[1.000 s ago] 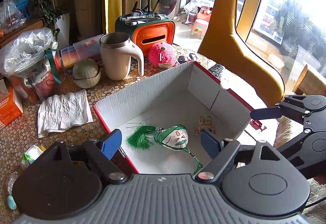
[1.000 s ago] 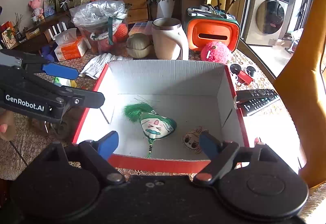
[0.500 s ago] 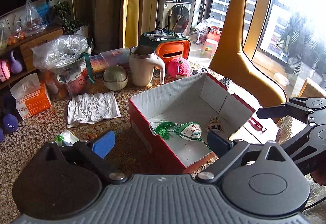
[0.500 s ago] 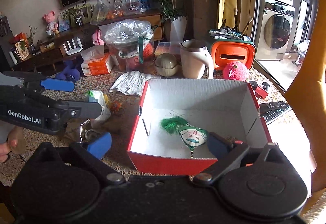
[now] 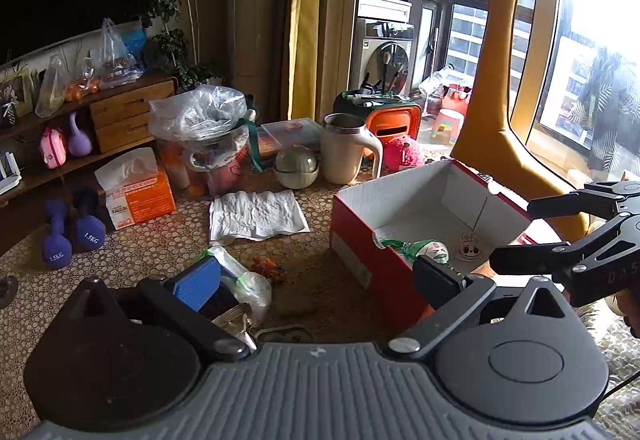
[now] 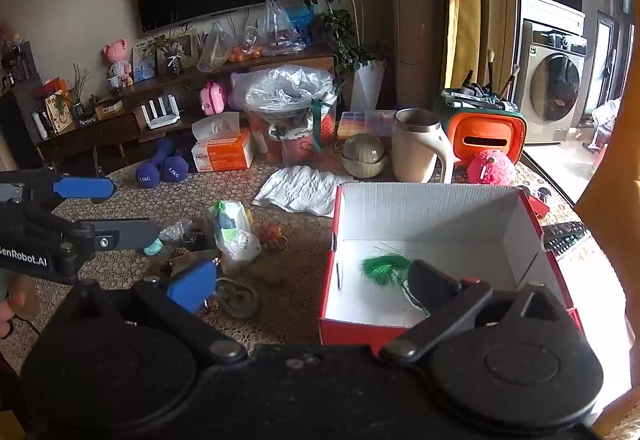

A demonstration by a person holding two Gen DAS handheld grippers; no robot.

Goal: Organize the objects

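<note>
1. The box [image 6: 432,213] sits open-topped on the table [image 6: 296,304].
2. The tassel toy [image 6: 386,268] lies flat inside, long axis across the floor, green tassel toward the left wall.
3. Left gripper [image 5: 316,278] and right gripper [image 6: 312,286] are spread, holding nothing.

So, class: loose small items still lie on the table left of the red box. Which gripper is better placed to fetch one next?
Probably the left gripper. It is open and empty above the plastic wrapper and orange trinket. The right gripper, also open, sits nearer the red box.
</note>
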